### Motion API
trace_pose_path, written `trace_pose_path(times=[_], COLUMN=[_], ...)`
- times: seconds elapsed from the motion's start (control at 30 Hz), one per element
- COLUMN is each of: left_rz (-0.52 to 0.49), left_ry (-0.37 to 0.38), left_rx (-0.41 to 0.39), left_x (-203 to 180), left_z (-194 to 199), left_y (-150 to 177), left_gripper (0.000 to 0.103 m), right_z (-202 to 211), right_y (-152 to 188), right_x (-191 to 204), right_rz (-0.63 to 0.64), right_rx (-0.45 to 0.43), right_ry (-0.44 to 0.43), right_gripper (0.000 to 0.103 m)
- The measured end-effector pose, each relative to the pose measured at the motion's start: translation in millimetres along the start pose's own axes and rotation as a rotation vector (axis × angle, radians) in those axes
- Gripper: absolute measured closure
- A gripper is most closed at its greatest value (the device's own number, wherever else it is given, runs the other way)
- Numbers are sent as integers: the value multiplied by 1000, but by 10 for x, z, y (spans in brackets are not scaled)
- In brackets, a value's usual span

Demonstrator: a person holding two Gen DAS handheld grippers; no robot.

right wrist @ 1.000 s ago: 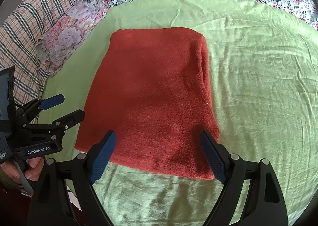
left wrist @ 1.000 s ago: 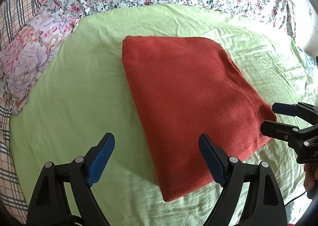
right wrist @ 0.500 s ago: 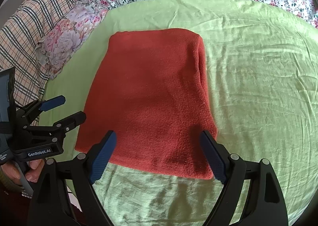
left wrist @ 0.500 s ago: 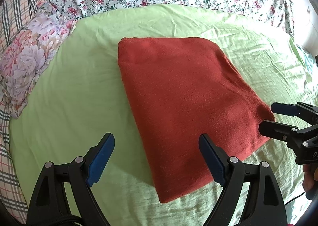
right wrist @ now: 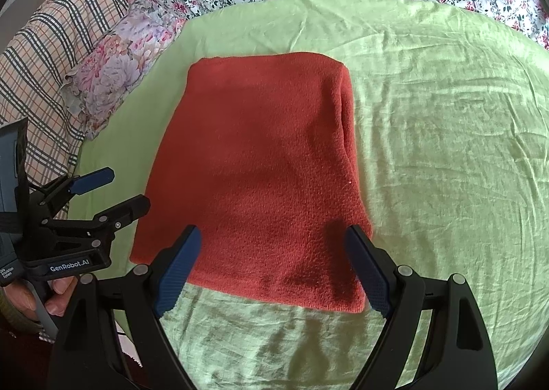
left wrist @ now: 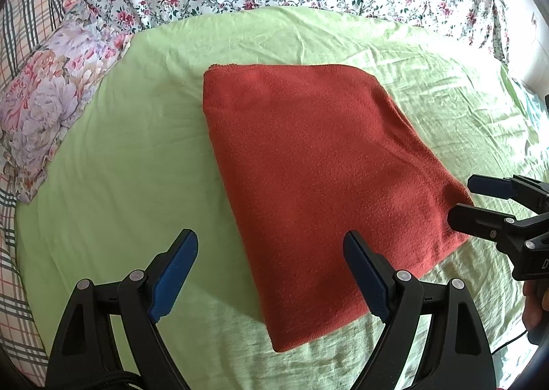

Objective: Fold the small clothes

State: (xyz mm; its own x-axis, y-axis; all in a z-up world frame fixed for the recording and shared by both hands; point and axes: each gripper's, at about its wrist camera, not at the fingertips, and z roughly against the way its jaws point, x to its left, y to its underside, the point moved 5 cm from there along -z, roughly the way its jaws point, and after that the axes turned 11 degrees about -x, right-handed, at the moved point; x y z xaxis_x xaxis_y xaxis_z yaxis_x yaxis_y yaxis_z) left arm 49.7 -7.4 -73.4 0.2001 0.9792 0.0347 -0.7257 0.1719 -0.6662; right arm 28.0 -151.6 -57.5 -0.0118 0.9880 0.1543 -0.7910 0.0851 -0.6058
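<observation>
A red cloth (left wrist: 315,180) lies folded flat on the green sheet (left wrist: 130,163). The left gripper (left wrist: 271,273) and the right gripper (right wrist: 274,270) both hang near it, spread wide and holding nothing.

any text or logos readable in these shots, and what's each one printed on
"GenRobot.AI": white print on the body of the left gripper, seen from the right wrist view.
Small white print on the same gripper's lower left edge: too small to read.
"D": a cut-off white letter on the right gripper at the frame edge of the left wrist view; the rest is out of frame.
</observation>
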Motion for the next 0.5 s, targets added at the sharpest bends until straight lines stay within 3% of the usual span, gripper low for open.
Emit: trace_pose_path(times=[0.5], left_rz=[-2], left_ry=[4], left_rx=[-1], left_x=[-5], left_z=[-18], left_y=[-27], left_gripper=[16], right_z=[5], right_y=[-29], right_x=[12], right_rz=[-1], right_rx=[-5], right_ry=[0], right_gripper=[17])
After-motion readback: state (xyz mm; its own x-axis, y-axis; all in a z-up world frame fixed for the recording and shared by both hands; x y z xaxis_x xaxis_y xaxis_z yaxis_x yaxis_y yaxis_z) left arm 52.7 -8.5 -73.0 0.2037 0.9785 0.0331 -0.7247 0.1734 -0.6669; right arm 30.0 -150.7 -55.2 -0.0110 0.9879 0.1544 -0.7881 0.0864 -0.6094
